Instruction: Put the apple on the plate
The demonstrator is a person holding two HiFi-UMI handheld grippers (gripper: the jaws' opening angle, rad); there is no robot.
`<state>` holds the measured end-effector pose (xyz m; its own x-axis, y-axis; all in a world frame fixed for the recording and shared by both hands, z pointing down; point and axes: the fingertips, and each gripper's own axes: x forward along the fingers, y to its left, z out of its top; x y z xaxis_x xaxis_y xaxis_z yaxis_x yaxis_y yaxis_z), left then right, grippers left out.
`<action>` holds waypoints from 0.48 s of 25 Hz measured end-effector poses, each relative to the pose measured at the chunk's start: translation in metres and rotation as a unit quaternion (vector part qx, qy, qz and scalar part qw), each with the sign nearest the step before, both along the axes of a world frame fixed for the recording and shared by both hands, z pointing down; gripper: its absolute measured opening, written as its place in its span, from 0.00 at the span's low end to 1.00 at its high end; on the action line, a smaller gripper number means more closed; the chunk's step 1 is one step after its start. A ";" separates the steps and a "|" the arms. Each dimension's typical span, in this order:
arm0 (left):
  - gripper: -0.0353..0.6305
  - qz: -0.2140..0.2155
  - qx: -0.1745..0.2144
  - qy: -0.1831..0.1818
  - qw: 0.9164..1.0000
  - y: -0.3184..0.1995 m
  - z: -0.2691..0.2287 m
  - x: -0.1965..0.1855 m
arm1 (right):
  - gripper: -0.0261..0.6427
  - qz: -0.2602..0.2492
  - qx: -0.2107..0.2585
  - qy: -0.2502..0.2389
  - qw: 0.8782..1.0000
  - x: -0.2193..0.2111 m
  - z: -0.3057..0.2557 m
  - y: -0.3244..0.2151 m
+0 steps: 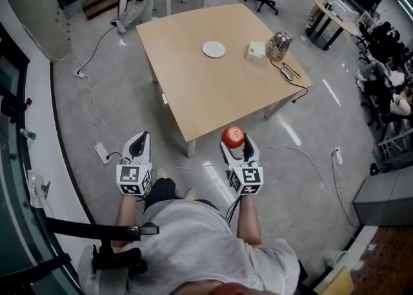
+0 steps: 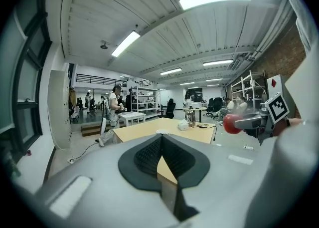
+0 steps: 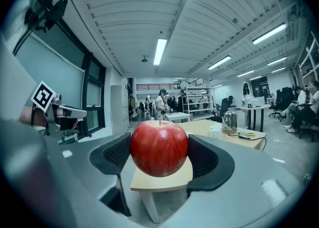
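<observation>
— Right gripper view settles it for you: your right gripper (image 3: 159, 158) has its jaws spread wide and closed on the apple (image 3: 159, 144), with one dark ribbed pad against each side of it. The fruit is red, sits upright with its stem on top, and fills the gap from pad to pad.

— Agreed, and your head view lets you place it. The apple is up in the air over the grey floor (image 1: 310, 158), just off the near edge of the wooden table (image 1: 213, 100), close to its near corner. It touches nothing but your pads.

— Your plate (image 1: 213, 49) is small, white and round. It lies on the far part of the table, well apart from the apple, with bare tabletop between the two.

— To the right of your plate you have a white box (image 1: 256, 51) and then a shiny kettle (image 1: 279, 43). Both are near the far right corner, and neither touches the plate.

— Now your left gripper (image 1: 142, 139). You hold it beside the right one, over the floor, pointing the same way toward the table.

— Left gripper view shows its jaws brought together at the tips. Behind them there is only a narrow wedge of gap where the tabletop shows through. Nothing is between them, so that hand carries nothing.
</observation>
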<state>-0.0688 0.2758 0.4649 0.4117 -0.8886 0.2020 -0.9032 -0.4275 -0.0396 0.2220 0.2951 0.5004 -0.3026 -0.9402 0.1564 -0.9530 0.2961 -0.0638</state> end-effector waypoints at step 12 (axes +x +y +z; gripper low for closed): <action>0.08 -0.030 -0.010 -0.006 0.999 -0.052 0.007 -0.037 | 0.59 -0.031 -0.004 0.004 0.999 -0.037 0.008 -0.071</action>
<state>-0.1057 0.2233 0.4723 0.3552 -0.9076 0.2240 -0.9267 -0.3733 -0.0432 0.1852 0.2242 0.5081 -0.3595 -0.9181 0.1670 -0.9331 0.3547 -0.0591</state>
